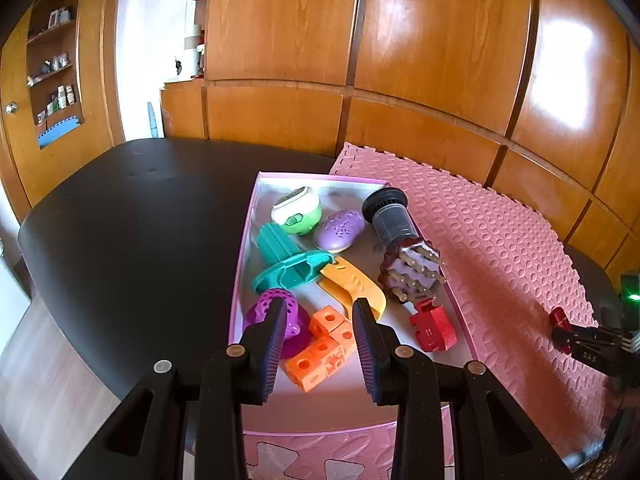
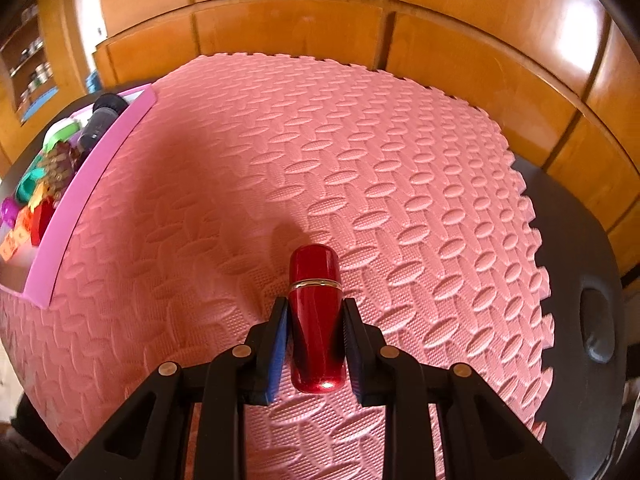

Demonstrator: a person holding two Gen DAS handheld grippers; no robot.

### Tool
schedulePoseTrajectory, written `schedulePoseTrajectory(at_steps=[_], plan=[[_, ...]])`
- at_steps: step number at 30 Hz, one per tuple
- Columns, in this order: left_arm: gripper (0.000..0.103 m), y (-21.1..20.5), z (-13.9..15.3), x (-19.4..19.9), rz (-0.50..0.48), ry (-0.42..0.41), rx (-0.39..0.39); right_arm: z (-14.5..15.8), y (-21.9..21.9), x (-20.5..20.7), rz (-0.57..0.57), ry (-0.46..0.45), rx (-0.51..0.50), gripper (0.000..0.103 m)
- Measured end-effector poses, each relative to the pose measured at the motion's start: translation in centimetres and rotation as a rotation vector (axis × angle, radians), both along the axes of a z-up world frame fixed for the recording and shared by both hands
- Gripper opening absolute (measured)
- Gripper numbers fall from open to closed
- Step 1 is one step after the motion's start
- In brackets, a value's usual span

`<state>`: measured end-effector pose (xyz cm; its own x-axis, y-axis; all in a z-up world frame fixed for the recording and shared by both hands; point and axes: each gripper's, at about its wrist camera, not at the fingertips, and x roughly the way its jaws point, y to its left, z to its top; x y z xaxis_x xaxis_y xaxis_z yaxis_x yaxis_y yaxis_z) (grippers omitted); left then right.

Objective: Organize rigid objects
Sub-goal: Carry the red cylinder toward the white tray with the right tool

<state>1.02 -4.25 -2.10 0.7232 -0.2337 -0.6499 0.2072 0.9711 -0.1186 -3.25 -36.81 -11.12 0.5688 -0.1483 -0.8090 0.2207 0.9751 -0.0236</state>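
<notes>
A glossy red capsule-shaped case (image 2: 316, 316) with a thin gold band around its middle is pinched between the fingers of the right gripper (image 2: 314, 312), its rounded top sticking out ahead of the fingertips and its lower end lying back between them. It is held over the pink foam mat (image 2: 400, 184), whose embossed oval pattern spreads ahead and to both sides of the fingers; whether the case touches the mat cannot be told. Far off to the left of these fingers stands the pink box (image 2: 84, 184), with toys showing over its wall. In the left wrist view, the left gripper (image 1: 320, 320) has its fingers spread with nothing between them, hovering above the near end of the box (image 1: 246, 240). Just under and ahead of the fingertips lie orange connected cubes (image 1: 324, 344), with a purple perforated toy (image 1: 276, 308) by the left finger and a yellow curved piece (image 1: 352, 284) ahead. Further ahead sit a teal plastic piece (image 1: 288, 264), a lilac oval case (image 1: 339, 230), a white-and-green round device (image 1: 298, 210), and a grey ribbed cylinder (image 1: 390, 216). To the right of the fingers lie a dark red bristled piece (image 1: 412, 276) and a red block (image 1: 434, 328). The box and mat rest on a dark bench (image 1: 132, 220).
</notes>
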Motion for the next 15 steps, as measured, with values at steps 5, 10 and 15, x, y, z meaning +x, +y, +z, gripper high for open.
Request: schedulePoseTrajectory(at_steps=[5, 10, 15], plan=[[0.035, 0.5, -0.1, -0.2, 0.005, 0.004, -0.006, 0.8, 2.0, -0.1, 0.036, -0.028, 0.056, 0.025], [0.035, 0.8, -0.4, -0.2, 0.008, 0.012, -0.011, 2.7, 5.4, 0.3, 0.127, -0.075, 0.093, 0.025], [0.035, 1.4, -0.7, 0.0, 0.018, 0.019, -0.018, 4.7, 9.5, 1.1, 0.230, -0.126, 0.123, 0.025]])
